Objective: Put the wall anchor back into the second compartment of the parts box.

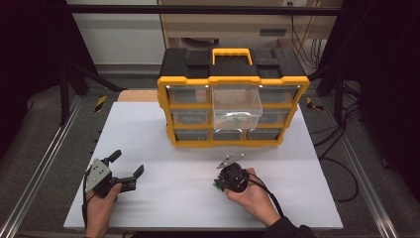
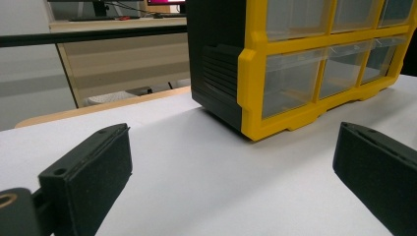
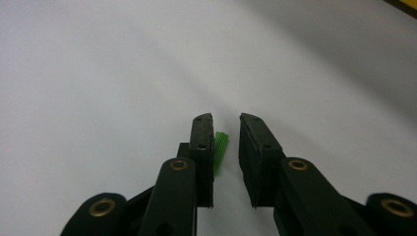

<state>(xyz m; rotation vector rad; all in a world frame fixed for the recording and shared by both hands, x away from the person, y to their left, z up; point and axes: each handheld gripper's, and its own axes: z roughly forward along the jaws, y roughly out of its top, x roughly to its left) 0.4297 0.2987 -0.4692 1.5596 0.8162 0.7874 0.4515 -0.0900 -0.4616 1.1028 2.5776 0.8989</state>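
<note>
Green ribbed piece (image 3: 221,151) lies on the worktop (image 3: 108,73) between the right tongs (image 3: 226,129), hugging one pad, long axis along the jaws, which stand slightly apart and unclamped. Left tongs (image 2: 231,162) gape wide, well off. Right hand is nearer.

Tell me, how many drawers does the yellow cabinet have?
9 drawers, in three rows of three in the cabinet. Eight are pushed in; the top middle drawer is pulled out toward the person.
</note>
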